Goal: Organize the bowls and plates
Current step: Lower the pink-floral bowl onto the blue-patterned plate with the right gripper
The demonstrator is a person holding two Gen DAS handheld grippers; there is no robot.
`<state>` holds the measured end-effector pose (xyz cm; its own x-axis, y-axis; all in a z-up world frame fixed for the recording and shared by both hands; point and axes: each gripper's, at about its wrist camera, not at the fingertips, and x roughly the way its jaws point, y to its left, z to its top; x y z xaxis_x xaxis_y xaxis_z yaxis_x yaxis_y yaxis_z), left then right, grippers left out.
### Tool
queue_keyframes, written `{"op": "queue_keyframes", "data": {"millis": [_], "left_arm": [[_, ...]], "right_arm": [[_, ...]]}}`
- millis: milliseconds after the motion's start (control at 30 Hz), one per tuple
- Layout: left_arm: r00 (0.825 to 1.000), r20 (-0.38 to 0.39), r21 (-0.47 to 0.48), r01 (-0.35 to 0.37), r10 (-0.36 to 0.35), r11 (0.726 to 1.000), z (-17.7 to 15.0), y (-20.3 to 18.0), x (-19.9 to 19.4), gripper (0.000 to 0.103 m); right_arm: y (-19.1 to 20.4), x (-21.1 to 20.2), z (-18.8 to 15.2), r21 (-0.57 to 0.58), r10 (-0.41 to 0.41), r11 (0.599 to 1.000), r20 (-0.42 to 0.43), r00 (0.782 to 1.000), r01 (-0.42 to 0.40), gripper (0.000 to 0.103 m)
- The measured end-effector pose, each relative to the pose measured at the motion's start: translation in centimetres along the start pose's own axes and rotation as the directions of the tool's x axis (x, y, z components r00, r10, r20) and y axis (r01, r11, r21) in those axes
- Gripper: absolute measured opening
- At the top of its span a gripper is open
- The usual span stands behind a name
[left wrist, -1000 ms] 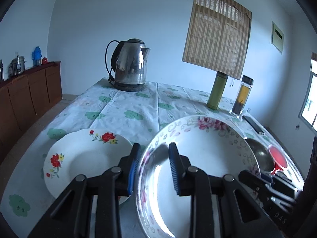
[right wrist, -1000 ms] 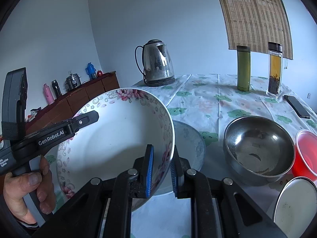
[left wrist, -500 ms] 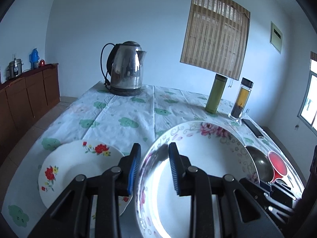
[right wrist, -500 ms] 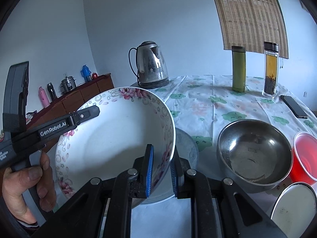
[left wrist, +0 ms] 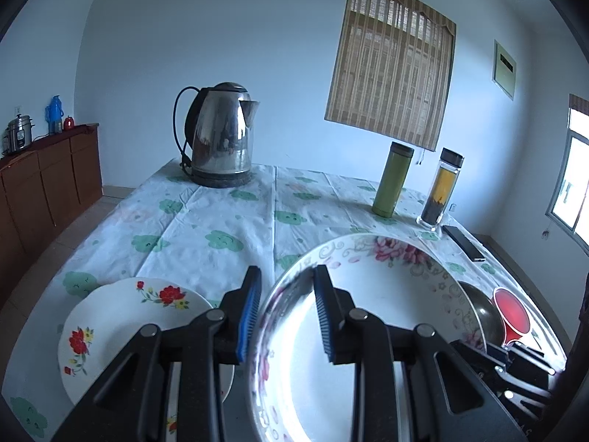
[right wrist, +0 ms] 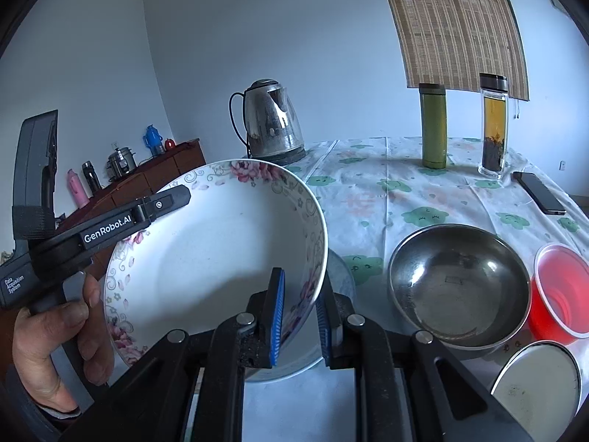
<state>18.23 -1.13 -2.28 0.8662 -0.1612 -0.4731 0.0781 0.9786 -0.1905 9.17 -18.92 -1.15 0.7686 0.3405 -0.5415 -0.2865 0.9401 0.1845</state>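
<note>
Large floral bowl (right wrist: 217, 269) held tilted above a table (left wrist: 228, 221), gripped on two sides of its rim. Right gripper (right wrist: 298, 316) clamped narrow on the rim at about 4 o'clock of the bowl in the right wrist view, one blue pad inside, the other outside. Left gripper (left wrist: 287, 316) clamped on the opposite rim, one pad outside the wall, the other inside the white basin; seen in the right wrist view as a black tool at 9 o'clock, held by a hand (right wrist: 55, 335). Under the raised bowl, partly hidden, a pale plate (right wrist: 340, 276) on the cloth. In the left wrist view, a white plate with red flowers (left wrist: 121, 328) flat on the table at 8 o'clock, just beside the bowl. Steel bowl (right wrist: 458, 283) at 3 o'clock of the right wrist view, a red plastic cup (right wrist: 561, 294) touching its right side, a white-lined container (right wrist: 537, 379) at 5 o'clock. Farther back: steel kettle (left wrist: 221, 136) at 12 o'clock, green flask (left wrist: 392, 180), clear tea bottle (left wrist: 440, 189) and black phone (left wrist: 464, 243) toward 2 o'clock. Wooden sideboard (left wrist: 44, 180) along the wall at 9 o'clock.
</note>
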Motion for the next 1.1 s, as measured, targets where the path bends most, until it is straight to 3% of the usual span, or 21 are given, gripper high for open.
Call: {"op": "queue_keyframes", "data": {"millis": [333,633,1100], "left_arm": [[0.999,-0.04,0.009,-0.005,0.006,1.0,-0.7,0.0,1.1,0.027],[0.998,-0.045,-0.01,-0.046,0.045,0.999,-0.7,1.3,1.7,0.027],[0.993,-0.114,-0.02,-0.022,0.019,1.0,-1.4,1.4,3.3,0.027]], "right_arm": [[0.1,0.6,1.5,-0.046,-0.056,0.997,-0.007,0.998,0.056,0.018],[0.6,2.6,2.2,-0.068,-0.039,0.997,-0.022,0.999,0.038,0.018],[0.1,4.0,2.2,-0.06,-0.06,0.997,-0.034,0.998,0.058,0.018]]}}
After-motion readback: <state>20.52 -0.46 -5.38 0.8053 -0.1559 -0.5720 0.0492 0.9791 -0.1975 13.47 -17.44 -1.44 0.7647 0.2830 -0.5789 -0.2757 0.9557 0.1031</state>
